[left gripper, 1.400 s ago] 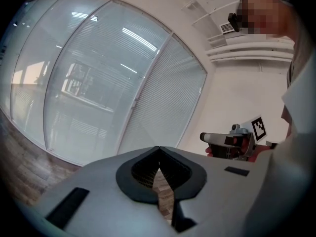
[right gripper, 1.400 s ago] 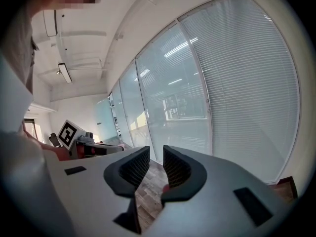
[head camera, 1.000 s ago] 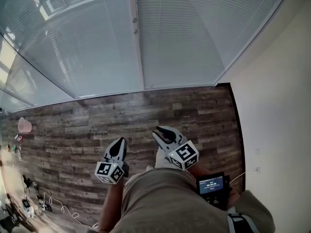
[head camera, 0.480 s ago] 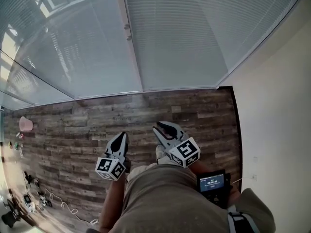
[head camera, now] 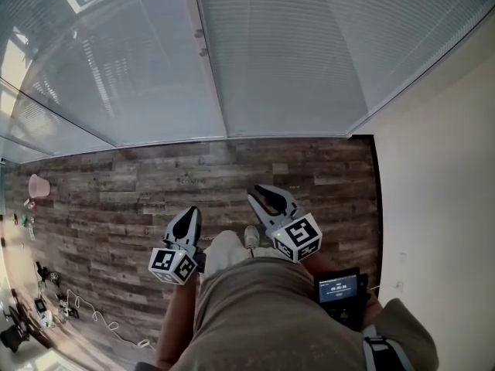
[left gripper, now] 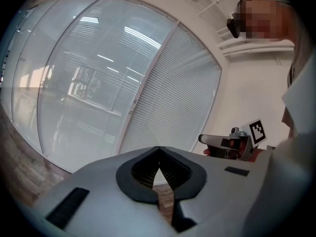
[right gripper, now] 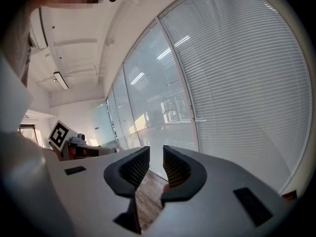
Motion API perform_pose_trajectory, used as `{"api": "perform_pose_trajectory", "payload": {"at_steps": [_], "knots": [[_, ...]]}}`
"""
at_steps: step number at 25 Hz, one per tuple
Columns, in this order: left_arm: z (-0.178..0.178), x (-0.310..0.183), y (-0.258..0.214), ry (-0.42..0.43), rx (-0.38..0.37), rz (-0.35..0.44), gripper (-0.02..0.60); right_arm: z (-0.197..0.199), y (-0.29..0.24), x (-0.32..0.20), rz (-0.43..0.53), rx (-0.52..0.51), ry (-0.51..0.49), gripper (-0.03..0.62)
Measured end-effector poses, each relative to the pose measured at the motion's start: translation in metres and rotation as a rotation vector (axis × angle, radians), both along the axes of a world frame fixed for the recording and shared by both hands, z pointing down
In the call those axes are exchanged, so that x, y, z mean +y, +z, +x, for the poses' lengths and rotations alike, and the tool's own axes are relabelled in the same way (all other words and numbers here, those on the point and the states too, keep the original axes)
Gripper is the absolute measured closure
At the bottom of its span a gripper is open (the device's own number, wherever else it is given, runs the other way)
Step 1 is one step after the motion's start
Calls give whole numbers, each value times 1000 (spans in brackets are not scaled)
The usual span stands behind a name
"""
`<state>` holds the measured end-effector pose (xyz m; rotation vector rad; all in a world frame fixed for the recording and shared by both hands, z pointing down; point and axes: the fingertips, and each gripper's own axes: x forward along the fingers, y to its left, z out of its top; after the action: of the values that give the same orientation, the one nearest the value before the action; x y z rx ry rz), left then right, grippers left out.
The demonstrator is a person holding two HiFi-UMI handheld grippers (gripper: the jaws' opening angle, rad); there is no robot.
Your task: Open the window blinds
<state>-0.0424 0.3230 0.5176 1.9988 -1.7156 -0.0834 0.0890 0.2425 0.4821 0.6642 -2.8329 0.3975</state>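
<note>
Closed white slat blinds (head camera: 309,52) fill the right window pane, beyond the wooden floor. They also show in the left gripper view (left gripper: 173,107) and the right gripper view (right gripper: 247,83). The left pane (head camera: 131,76) looks see-through, with faint slats. Two small knobs (head camera: 201,42) sit on the frame post between the panes. My left gripper (head camera: 188,211) is held low over the floor, far from the window, its jaws shut and empty (left gripper: 158,149). My right gripper (head camera: 264,192) points the same way, its jaws a little apart with nothing between them (right gripper: 156,154).
A cream wall (head camera: 441,192) closes the right side and meets the window at a corner. At the far left stands a pink object (head camera: 39,185), with cables and small gear (head camera: 46,308) on the floor below it. A small screen device (head camera: 338,292) hangs at the person's right side.
The person has stepped toward the window, carrying both grippers forward over the floor. The frame post has shifted left in the head view. Neither gripper's jaws have changed.
</note>
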Motion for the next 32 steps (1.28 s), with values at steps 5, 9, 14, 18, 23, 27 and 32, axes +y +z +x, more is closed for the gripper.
{"api": "perform_pose_trajectory", "payload": {"at_steps": [5,9,14,18,23,27,32], "knots": [[-15,-14,6,-18,5,-8,565,-11,11,-13,-12,12,-8,502],[-29,-35,17,-17,14,-21,565,-25,20,-33,-23,18,-3,502],[-48,-75,22,9,29,-30,565,-47,22,-74,-24,28,15,502],[-73,-125,25,41,30,-34,565,-74,21,-119,-10,39,23,503],[-109,-180,18,69,33,-19,565,-107,12,-173,3,38,56,502],[-136,-217,11,90,31,-7,565,-133,7,-206,10,47,65,502],[-164,-256,16,110,32,-2,565,-160,8,-241,23,57,73,503]]}}
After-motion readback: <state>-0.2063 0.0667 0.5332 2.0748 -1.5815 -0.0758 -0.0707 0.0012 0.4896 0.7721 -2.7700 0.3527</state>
